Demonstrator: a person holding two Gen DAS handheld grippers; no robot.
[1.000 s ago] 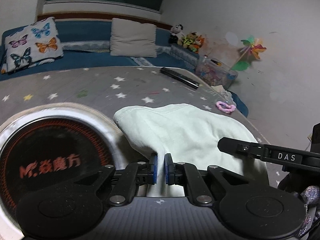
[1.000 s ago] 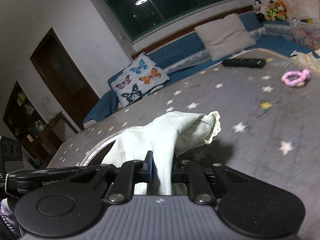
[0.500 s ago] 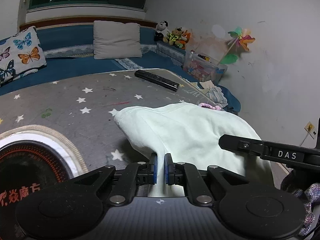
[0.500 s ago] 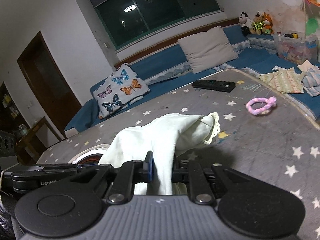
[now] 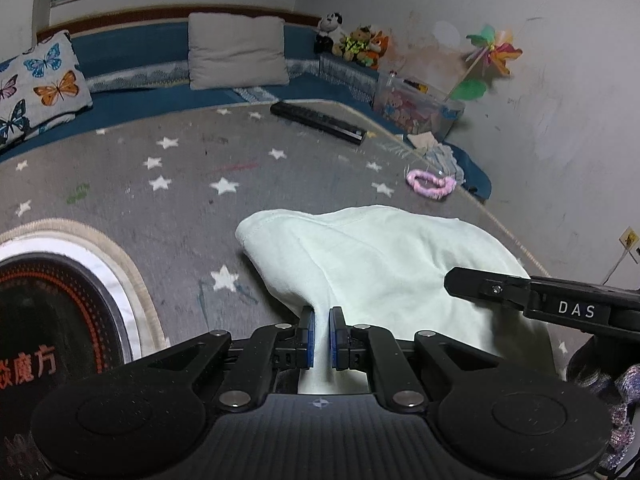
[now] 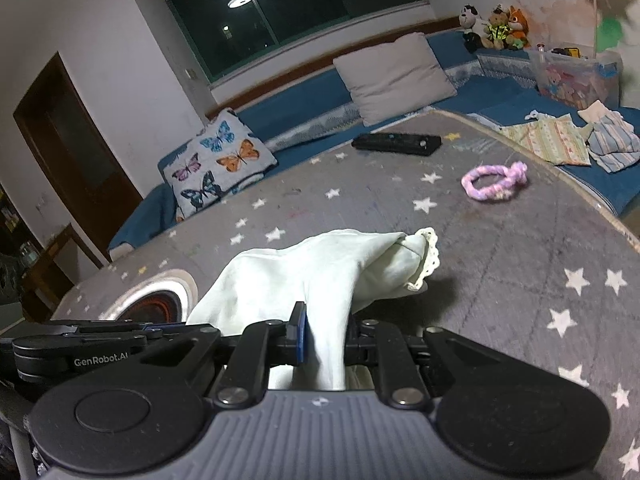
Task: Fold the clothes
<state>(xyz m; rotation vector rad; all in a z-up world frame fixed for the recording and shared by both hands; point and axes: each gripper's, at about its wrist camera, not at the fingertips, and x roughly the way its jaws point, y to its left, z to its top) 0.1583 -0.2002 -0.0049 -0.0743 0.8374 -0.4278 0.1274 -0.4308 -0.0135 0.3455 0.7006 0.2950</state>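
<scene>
A pale mint garment [image 5: 384, 264] hangs stretched between both grippers above a grey star-patterned mat [image 5: 180, 168]. My left gripper [image 5: 321, 334] is shut on one pinched edge of it, with the cloth running between the blue pads. My right gripper [image 6: 325, 336] is shut on another bunched part of the pale mint garment [image 6: 320, 276]; a lace-trimmed cuff [image 6: 426, 264] sticks out to the right. The right gripper's body [image 5: 560, 304] shows at the right in the left wrist view.
A pink braided ring [image 6: 494, 184] and a black remote [image 6: 396, 143] lie on the mat. Small folded clothes [image 6: 560, 144] sit on the blue cushion at the right. A round black-and-orange disc [image 5: 52, 320] lies at the left. Pillows and a toy box line the far wall.
Both grippers have carried the garment along over the mat; the pink ring and the pile of clothes now sit closer in the right wrist view, and the disc has slid further left.
</scene>
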